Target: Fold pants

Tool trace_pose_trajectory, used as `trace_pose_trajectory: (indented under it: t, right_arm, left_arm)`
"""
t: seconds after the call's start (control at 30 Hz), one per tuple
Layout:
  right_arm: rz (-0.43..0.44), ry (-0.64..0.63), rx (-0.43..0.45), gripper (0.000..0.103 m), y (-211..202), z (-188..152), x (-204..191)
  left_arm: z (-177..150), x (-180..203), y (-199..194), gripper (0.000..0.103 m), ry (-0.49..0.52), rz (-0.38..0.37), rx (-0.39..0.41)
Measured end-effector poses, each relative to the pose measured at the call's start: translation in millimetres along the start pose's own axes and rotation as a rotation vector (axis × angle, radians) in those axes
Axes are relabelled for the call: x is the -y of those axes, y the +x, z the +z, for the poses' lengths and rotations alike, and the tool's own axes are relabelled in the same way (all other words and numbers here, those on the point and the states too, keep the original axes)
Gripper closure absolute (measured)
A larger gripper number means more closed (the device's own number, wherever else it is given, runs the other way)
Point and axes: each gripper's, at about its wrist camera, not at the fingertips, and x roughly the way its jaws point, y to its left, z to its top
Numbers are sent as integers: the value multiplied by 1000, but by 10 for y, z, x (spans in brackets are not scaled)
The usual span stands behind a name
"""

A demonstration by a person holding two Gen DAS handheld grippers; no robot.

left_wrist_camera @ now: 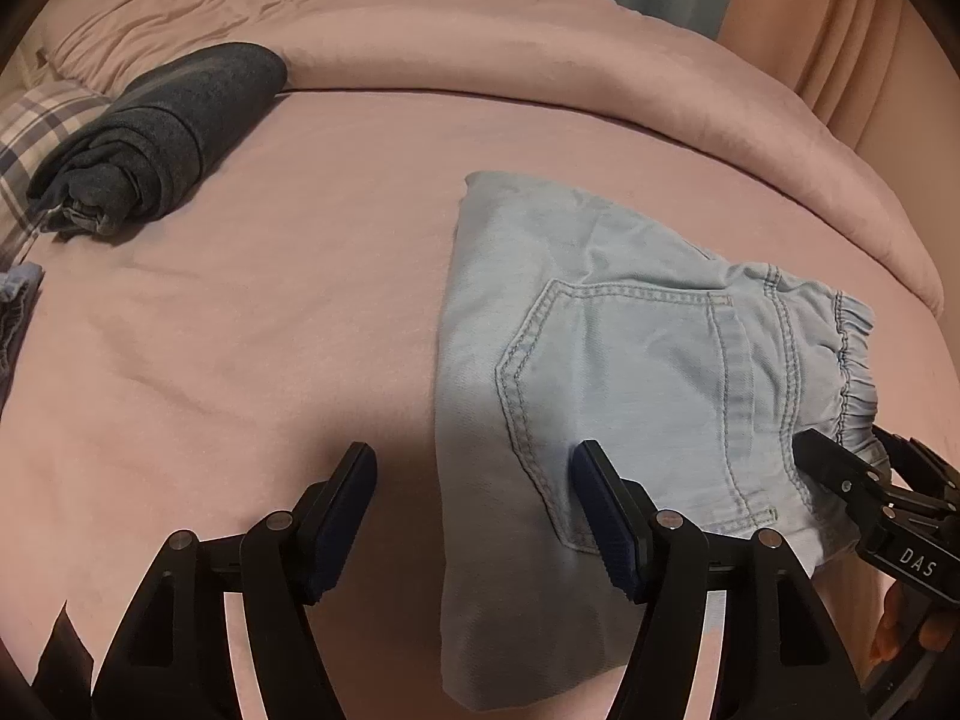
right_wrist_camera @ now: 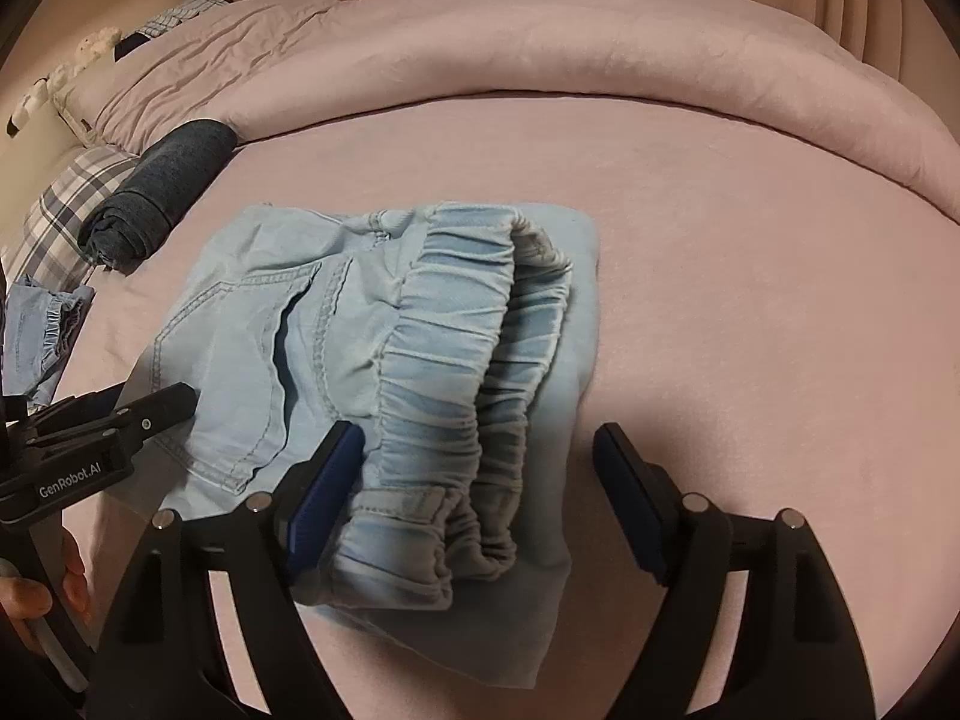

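Note:
Light blue denim pants [left_wrist_camera: 612, 360] lie folded on the pink bed sheet [left_wrist_camera: 252, 324], back pocket up, elastic waistband to the right. My left gripper [left_wrist_camera: 474, 492] is open, straddling the pants' folded left edge near their front. In the right wrist view the pants [right_wrist_camera: 360, 330] show their gathered waistband [right_wrist_camera: 462, 360] facing me. My right gripper [right_wrist_camera: 480, 474] is open over the waistband end, holding nothing. Each gripper shows in the other's view: the right gripper [left_wrist_camera: 840, 468] and the left gripper [right_wrist_camera: 162, 402].
A rolled dark grey garment [left_wrist_camera: 156, 138] lies at the far left, next to a plaid pillow [left_wrist_camera: 36, 138]. A pink duvet [left_wrist_camera: 540, 54] is bunched along the back. Another light blue garment [right_wrist_camera: 42, 330] lies at the left edge.

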Motion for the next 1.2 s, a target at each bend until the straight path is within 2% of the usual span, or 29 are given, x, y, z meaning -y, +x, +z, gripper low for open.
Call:
trace_pose_trajectory:
  t: [0.13, 0.3, 0.4, 0.53, 0.6, 0.73, 0.83, 1.03, 1.2]
  right_arm:
    - [-9, -1, 0, 22, -4, -14, -35]
    - [-24, -7, -6, 20, 5, -8, -60]
    - [-36, -4, -19, 16, 24, 6, -72]
    - [-44, 4, -37, 12, 41, 26, -74]
    - [-52, 8, -43, 9, 41, 22, -79]
    - [-62, 24, -58, 2, 45, 17, -58]
    - [-52, 40, -60, 1, 40, 8, -10]
    - [-39, 73, -59, 1, 26, -50, 40]
    - [-50, 91, -27, 1, -100, -76, 39]
  left_arm:
    - [6, 15, -2, 34, -1, 6, -4]
    - [11, 8, -2, 26, -8, 27, -14]
    - [10, -3, -3, 20, -13, 39, -26]
    - [-8, -6, -18, 16, -17, 46, -35]
    - [-19, -15, -17, 10, -25, 58, -42]
    - [-43, -50, -24, 9, -53, 50, -57]
    - [-62, -71, -34, 4, -66, 56, -56]
    - [-74, -95, -44, 4, -93, 57, -52]
    - [-95, -39, -242, 4, -81, 77, -17]
